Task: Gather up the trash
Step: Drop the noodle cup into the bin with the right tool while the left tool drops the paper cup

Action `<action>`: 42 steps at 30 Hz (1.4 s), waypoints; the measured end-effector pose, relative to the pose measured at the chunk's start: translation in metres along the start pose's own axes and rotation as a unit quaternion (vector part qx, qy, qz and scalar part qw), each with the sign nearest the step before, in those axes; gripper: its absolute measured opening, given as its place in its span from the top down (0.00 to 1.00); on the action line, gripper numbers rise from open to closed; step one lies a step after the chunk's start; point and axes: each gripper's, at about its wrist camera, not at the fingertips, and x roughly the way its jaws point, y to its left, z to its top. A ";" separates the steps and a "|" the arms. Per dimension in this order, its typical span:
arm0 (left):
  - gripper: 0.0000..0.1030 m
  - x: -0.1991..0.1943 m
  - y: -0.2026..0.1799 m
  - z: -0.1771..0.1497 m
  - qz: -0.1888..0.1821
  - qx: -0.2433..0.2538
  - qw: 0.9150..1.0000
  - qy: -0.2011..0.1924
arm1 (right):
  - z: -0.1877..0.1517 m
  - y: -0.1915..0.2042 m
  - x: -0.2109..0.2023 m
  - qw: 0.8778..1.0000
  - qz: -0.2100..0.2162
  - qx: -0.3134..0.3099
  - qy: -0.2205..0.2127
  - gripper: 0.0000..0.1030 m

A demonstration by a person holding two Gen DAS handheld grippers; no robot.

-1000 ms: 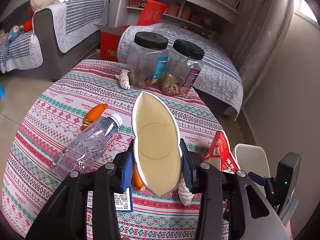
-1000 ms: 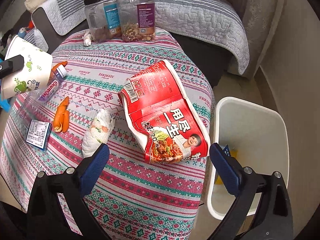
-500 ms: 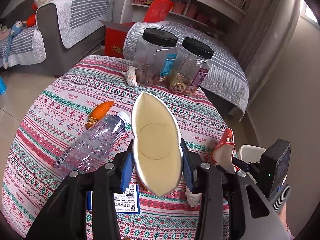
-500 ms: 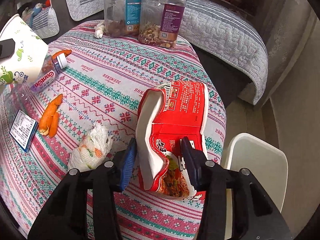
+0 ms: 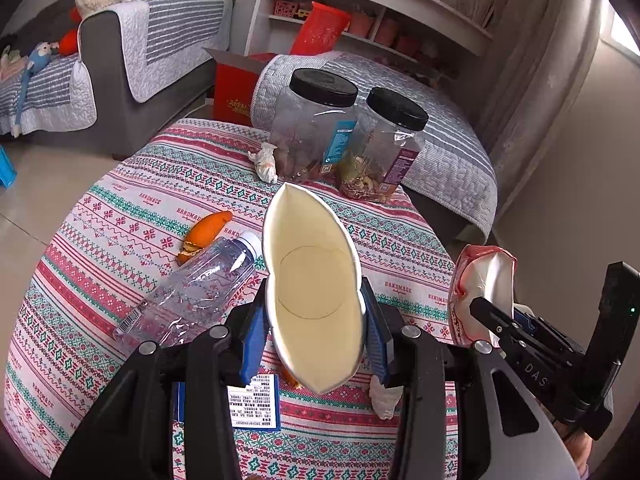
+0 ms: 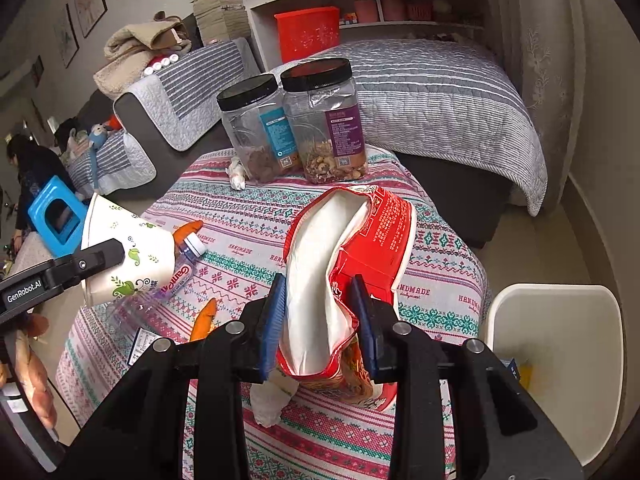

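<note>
Jaws of the right gripper (image 6: 320, 320) have just been closing and now squeeze the red noodle bowl (image 6: 360, 248) at frame centre; the left gripper (image 5: 316, 332) clamps a flattened paper cup (image 5: 312, 280), centre.

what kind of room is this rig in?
Most likely a home living room. A sofa with quilted grey covers sits behind a round table under a patterned cloth, wall shelves hold household bits, and two snack jars stand on the table.

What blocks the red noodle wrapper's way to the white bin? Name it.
Nothing visible. The right gripper, just closed, pinches the red noodle wrapper off the table; the white bin stands open beside the table's edge.
</note>
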 end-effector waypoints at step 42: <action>0.60 0.011 -0.203 -0.044 -0.107 0.123 0.987 0.009 | -0.044 -0.167 -0.123 0.972 -0.182 0.140 -0.037 0.27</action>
